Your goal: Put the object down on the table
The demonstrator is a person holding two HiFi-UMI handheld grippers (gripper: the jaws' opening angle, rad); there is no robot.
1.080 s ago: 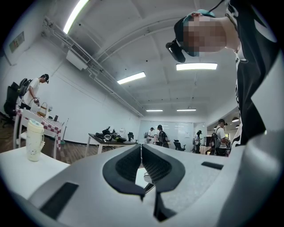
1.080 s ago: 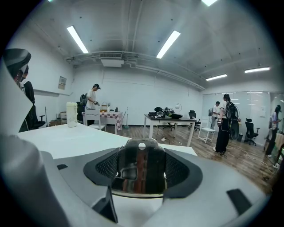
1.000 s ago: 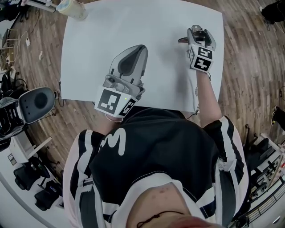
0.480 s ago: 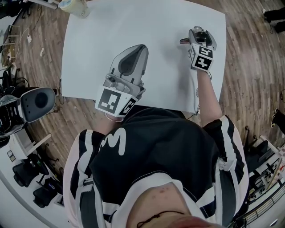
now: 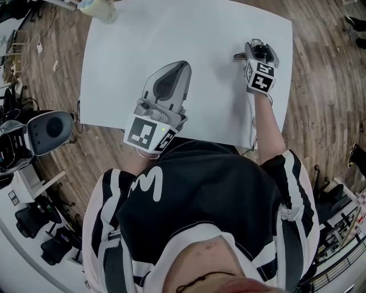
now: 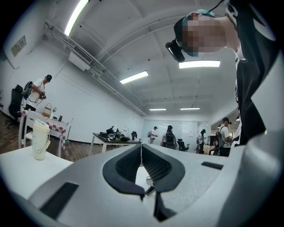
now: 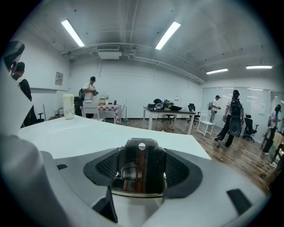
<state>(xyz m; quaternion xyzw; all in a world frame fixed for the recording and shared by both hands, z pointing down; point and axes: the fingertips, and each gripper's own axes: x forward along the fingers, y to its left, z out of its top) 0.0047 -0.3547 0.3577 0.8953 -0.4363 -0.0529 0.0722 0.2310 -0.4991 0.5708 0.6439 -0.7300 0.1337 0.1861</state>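
Observation:
My right gripper [image 5: 257, 48] is over the right side of the white table [image 5: 131, 51], shut on a small shiny metal object [image 5: 238, 56] whose end sticks out to the left. In the right gripper view the object [image 7: 139, 170] fills the gap between the dark pads [image 7: 177, 170]; I cannot tell whether it touches the tabletop. My left gripper [image 5: 180, 65] lies near the table's front edge, pointing away from me. Its jaws meet in the left gripper view [image 6: 141, 148], with nothing held between them.
A pale cup [image 5: 95, 9] stands at the table's far left corner, also seen in the left gripper view as the cup [image 6: 40, 139]. An office chair [image 5: 48, 130] stands left of the table. Other tables [image 7: 166, 108] and people [image 7: 234, 117] are farther off.
The whole head view has shifted slightly. Both grippers keep their places over the table, and the right one still holds the metal object.

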